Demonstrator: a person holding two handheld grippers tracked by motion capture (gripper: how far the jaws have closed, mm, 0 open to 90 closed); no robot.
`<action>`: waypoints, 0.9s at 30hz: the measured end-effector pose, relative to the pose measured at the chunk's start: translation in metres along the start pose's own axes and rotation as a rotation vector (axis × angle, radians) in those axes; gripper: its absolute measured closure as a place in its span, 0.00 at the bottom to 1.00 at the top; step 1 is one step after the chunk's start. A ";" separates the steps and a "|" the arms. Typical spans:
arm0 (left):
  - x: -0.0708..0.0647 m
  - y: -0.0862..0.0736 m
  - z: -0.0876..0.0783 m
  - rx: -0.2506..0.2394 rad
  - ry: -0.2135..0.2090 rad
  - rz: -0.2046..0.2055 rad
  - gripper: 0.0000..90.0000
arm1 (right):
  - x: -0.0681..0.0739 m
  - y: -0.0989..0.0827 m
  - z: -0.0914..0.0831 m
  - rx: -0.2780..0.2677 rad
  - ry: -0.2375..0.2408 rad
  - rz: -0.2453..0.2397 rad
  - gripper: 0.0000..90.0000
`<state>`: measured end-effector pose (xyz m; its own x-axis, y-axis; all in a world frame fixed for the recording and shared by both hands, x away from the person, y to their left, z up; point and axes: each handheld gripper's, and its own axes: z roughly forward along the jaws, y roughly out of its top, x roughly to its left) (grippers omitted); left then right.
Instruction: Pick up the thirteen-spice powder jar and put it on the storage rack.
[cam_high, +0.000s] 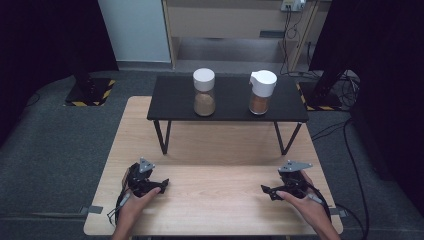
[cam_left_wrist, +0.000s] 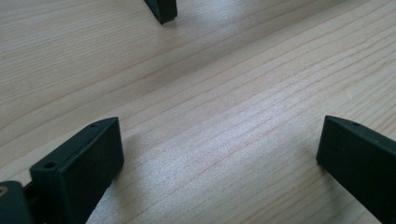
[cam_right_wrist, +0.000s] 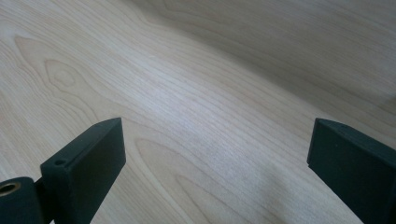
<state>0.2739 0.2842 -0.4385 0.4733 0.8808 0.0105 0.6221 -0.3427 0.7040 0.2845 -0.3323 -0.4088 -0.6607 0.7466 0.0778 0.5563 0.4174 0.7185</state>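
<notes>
Two jars stand side by side on one low black shelf (cam_high: 175, 100) in the upper middle of the high view. The left jar (cam_high: 204, 92) is clear and rounded, with a flat white round cap and pale tan powder filling its lower half. The right jar (cam_high: 261, 92) is clear and straighter, with a white cap that has a small spout lip toward the left, and holds darker reddish-brown powder. Both stand upright, long axis vertical, well apart from each other. The shelf has a matte black top on thin black metal legs and stands on a light wooden table (cam_high: 215, 145) with visible grain.

Two hand-held grippers rest low over the table in the lower part of the high view, well apart from the jars. The left gripper (cam_high: 163, 182) sits at lower left, held by a hand (cam_high: 136, 204), its tips pointing toward the frame's centre. The right gripper (cam_high: 264, 189) sits at lower right, in the other hand (cam_high: 305, 202), tips pointing inward too. Each carries a grey three-cornered plate on top.

In each gripper view, two blocky matte black jaws stand wide apart with bare wood grain between them; both tongs are released, grasping nothing.
</notes>
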 end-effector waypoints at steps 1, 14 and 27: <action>0.000 0.000 0.000 0.000 0.000 0.000 0.00 | 0.000 -0.002 0.000 -0.005 -0.005 0.003 0.06; 0.000 0.000 0.000 0.000 0.000 -0.001 0.00 | -0.005 -0.021 0.004 -0.016 -0.033 0.042 0.05; 0.000 0.000 0.000 0.002 -0.001 -0.001 0.00 | -0.004 -0.034 0.012 0.000 -0.052 0.050 0.03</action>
<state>0.2741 0.2842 -0.4381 0.4734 0.8808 0.0090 0.6241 -0.3426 0.7023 0.2741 -0.3434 -0.4421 -0.6048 0.7926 0.0776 0.5878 0.3786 0.7150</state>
